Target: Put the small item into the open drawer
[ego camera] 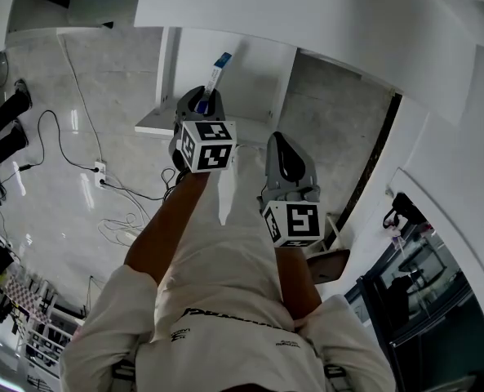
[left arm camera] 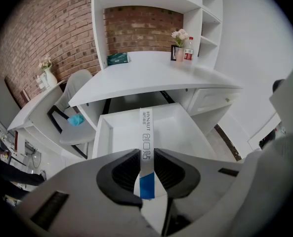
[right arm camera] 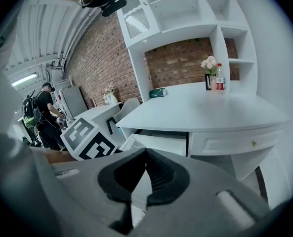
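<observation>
Left gripper view — the left gripper (left arm camera: 146, 157) pinches a thin white box (left arm camera: 146, 130) with a blue end. The box sticks out past the fingers, toward the open drawer (left arm camera: 190, 132) beyond them. The right gripper (right arm camera: 146, 152) has its fingers pressed together — empty.

The strip's (left arm camera: 146, 127) lower end runs out of sight between the left gripper's (left arm camera: 146, 153) jaws, into its body. Beyond that gripper, the desk top (left arm camera: 151, 78) covers the drawer's (left arm camera: 186, 132) back. Ahead of the right gripper (right arm camera: 145, 154), the left one's cube (right arm camera: 89, 138) hides one end of the drawer, and the bottle's (right arm camera: 220, 84) label far beyond is too small to read.
</observation>
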A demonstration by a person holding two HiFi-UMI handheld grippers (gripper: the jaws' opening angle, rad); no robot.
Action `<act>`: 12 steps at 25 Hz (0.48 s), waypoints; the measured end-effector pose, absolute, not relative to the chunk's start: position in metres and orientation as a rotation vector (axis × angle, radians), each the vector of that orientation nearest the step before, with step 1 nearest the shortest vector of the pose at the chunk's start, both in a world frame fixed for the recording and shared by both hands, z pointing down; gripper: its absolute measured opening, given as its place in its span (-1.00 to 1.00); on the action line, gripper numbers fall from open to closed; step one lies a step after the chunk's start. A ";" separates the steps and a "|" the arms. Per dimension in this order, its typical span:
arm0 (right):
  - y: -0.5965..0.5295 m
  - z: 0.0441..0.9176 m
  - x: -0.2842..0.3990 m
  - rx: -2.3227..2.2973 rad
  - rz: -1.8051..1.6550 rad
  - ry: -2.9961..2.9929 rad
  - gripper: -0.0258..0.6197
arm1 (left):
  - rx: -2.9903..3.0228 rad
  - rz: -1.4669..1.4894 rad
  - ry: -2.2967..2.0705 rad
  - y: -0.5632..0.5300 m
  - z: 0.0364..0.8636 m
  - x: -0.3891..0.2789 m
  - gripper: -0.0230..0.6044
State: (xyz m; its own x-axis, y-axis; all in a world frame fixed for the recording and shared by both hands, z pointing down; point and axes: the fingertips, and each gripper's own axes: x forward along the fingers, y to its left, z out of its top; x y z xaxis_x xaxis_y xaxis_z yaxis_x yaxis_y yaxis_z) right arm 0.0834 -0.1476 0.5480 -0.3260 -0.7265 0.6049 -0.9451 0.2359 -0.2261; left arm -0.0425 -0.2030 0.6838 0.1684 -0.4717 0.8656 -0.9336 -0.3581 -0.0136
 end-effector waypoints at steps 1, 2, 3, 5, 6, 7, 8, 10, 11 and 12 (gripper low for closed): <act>-0.148 0.549 0.084 1.543 0.802 -2.139 -0.92 | 1.918 1.129 -1.318 -0.205 0.686 -0.042 -0.67; -0.148 0.550 0.085 1.549 0.802 -2.137 -0.92 | 1.923 1.142 -1.312 -0.206 0.688 -0.042 -0.67; -0.148 0.551 0.086 1.554 0.803 -2.135 -0.92 | 1.926 1.152 -1.305 -0.207 0.691 -0.041 -0.67; -0.147 0.552 0.087 1.562 0.809 -2.128 -0.92 | 1.923 1.166 -1.282 -0.207 0.696 -0.039 -0.67; -0.147 0.552 0.088 1.564 0.810 -2.126 -0.92 | 1.921 1.175 -1.270 -0.207 0.698 -0.038 -0.67; -0.147 0.552 0.088 1.563 0.810 -2.126 -0.92 | 1.920 1.185 -1.260 -0.207 0.701 -0.037 -0.67; -0.147 0.552 0.087 1.562 0.810 -2.127 -0.92 | 1.918 1.195 -1.250 -0.207 0.704 -0.037 -0.67; -0.147 0.553 0.086 1.558 0.812 -2.126 -0.92 | 1.909 1.216 -1.229 -0.207 0.710 -0.037 -0.67; -0.147 0.553 0.086 1.560 0.812 -2.124 -0.92 | 1.905 1.226 -1.217 -0.207 0.714 -0.037 -0.67; -0.148 0.554 0.087 1.566 0.810 -2.121 -0.92 | 1.902 1.234 -1.203 -0.208 0.717 -0.037 -0.67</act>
